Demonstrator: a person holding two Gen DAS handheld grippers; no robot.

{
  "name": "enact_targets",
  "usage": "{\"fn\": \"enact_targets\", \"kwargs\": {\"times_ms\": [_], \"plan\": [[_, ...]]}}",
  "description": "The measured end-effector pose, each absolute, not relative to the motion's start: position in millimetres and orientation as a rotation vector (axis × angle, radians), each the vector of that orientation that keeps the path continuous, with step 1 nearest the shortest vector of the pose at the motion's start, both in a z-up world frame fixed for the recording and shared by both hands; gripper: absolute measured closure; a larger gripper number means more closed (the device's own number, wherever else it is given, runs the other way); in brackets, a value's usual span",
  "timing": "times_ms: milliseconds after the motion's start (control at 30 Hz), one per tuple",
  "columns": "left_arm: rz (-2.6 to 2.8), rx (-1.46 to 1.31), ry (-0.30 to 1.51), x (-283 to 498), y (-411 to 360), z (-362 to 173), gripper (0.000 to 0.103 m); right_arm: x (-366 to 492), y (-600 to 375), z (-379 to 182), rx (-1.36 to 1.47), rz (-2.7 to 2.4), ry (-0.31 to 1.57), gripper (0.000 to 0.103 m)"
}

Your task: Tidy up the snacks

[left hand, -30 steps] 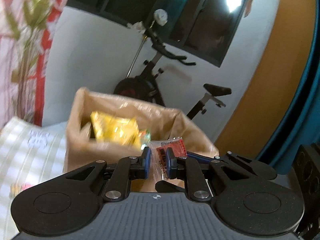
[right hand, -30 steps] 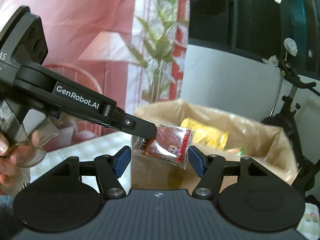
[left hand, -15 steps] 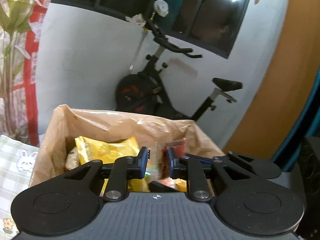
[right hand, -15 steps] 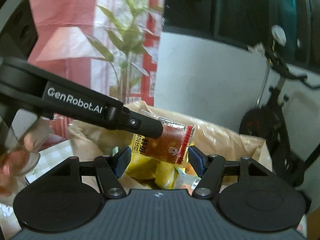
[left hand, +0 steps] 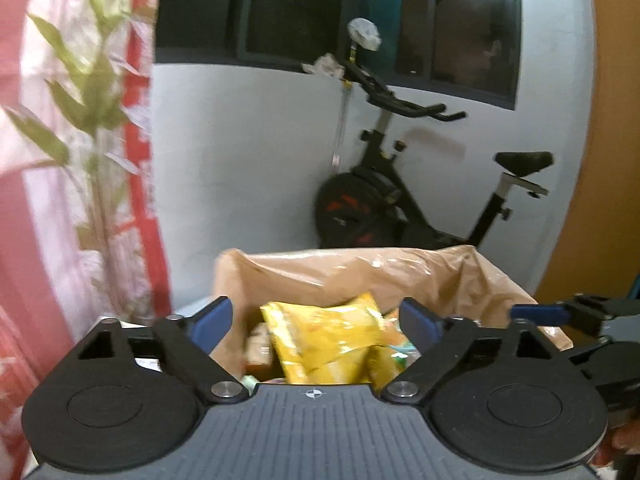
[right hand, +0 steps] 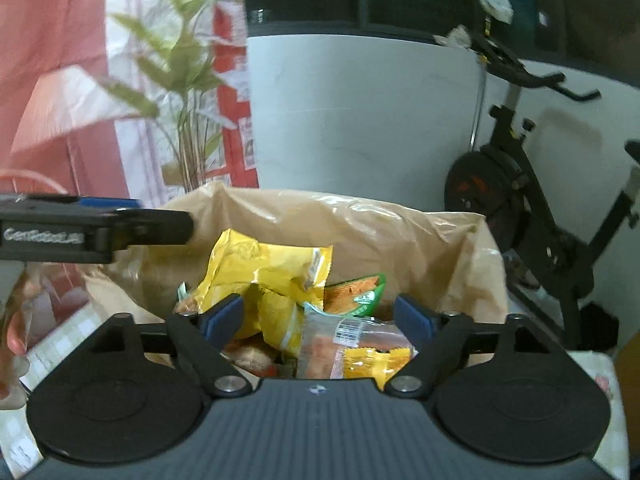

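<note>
At the far left of the right wrist view the left gripper (right hand: 188, 222) reaches in from the side, its arm bearing white lettering that is too blurred here to read for certain. In its own view the left gripper (left hand: 316, 316) has its jaws opening, blue pads wide apart with nothing pressed between them. Just right of it and below sits the bag (right hand: 420, 232), a tan paper one lined with plastic, its mouth open upward. The snacks lie inside it: a crumpled yellow packet (right hand: 268, 264) on top, an orange and green packet (right hand: 356, 292) beside it to the right, and a clear wrapper (right hand: 348, 340) with a barcode label nearest the camera; the print on these is too small to make out. The right gripper (right hand: 318, 320) hovers over that heap, its jaws also opening, and though the wrappers show between the pads, the pads touch none of them. The step in hand looks like a drop into the bag, and to do it well both grippers should be lifted straight up clear of the rim before swinging away, so the thin lining is not snagged or the bag tipped. Behind, at the right, stands an exercise bike (right hand: 516, 200).
</note>
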State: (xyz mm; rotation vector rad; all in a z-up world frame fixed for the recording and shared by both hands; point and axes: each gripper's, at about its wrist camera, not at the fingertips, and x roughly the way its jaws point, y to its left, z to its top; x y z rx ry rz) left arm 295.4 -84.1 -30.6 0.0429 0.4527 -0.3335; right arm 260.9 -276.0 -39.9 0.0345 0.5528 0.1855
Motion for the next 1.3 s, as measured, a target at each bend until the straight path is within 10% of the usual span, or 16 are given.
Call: {"fn": "enact_targets", "kwargs": {"times_ms": [1300], "plan": [[-0.130,0.043,0.289,142.3,-20.5,35.5,0.007,93.9,-252.5,39.0,0.093,0.030,0.366,0.001]]}}
